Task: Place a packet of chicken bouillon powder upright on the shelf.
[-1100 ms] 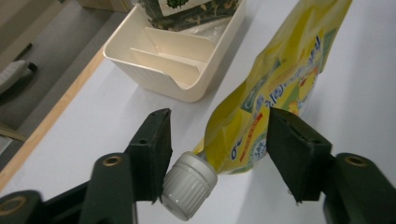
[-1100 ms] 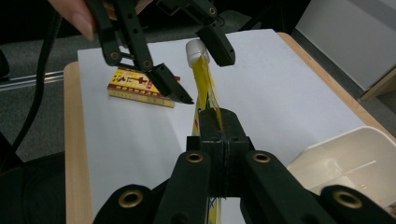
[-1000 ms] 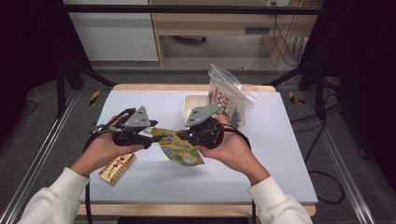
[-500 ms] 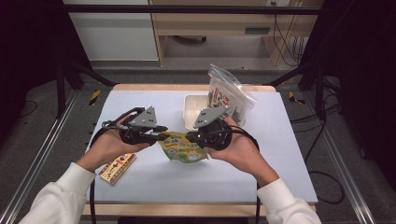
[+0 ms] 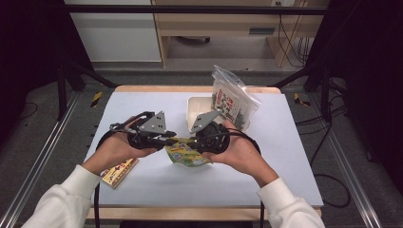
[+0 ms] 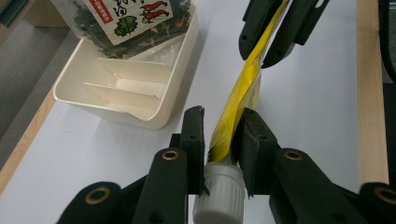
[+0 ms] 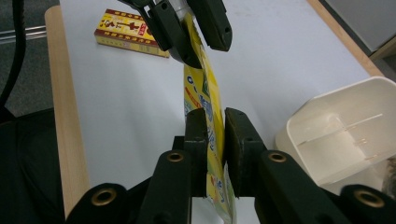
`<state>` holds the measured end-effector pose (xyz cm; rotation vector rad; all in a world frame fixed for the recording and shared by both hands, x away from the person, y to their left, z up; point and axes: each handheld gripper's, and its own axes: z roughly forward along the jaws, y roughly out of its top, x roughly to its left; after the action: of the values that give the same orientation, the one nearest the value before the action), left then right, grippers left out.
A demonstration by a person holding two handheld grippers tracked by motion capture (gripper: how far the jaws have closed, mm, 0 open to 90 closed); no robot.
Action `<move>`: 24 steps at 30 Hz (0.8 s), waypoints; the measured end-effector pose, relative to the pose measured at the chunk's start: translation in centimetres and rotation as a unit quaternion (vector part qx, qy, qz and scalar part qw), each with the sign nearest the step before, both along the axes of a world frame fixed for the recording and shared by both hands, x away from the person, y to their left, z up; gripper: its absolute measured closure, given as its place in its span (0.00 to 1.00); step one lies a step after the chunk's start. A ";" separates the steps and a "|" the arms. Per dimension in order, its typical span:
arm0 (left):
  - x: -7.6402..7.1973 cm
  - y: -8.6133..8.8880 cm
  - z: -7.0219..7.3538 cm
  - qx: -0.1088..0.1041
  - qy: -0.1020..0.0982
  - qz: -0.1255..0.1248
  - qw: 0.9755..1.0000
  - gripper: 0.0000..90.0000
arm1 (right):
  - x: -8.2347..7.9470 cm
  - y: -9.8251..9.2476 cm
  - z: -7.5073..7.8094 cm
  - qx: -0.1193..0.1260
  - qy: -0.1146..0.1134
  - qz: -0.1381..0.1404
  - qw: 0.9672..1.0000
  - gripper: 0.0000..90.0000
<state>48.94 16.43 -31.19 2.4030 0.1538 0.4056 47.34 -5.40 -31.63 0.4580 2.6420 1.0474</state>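
The left gripper (image 6: 223, 140) has just closed on the yellow pouch (image 5: 186, 153), right above its white cap (image 6: 218, 193). The right gripper (image 7: 215, 140) pinches the pouch's other end but is loosening slightly. Now both hold it above the table (image 5: 294, 156), so the left can probably take over.

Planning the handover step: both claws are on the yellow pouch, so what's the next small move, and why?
Probably ease the right claw off. The left claw is clamped on the pouch just above its white cap, and the right claw's jaws have just been opening with the pouch between them, so the left can carry it alone.
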 end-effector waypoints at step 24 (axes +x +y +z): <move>-1.3 4.4 -4.5 -0.085 -0.006 0.201 0.976 0.15 | 1.9 -4.8 -0.4 0.136 0.113 -0.115 0.978 1.00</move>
<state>47.63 20.81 -35.64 2.1948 0.6492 0.5662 49.22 -10.17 -32.07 0.9674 2.5563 1.3545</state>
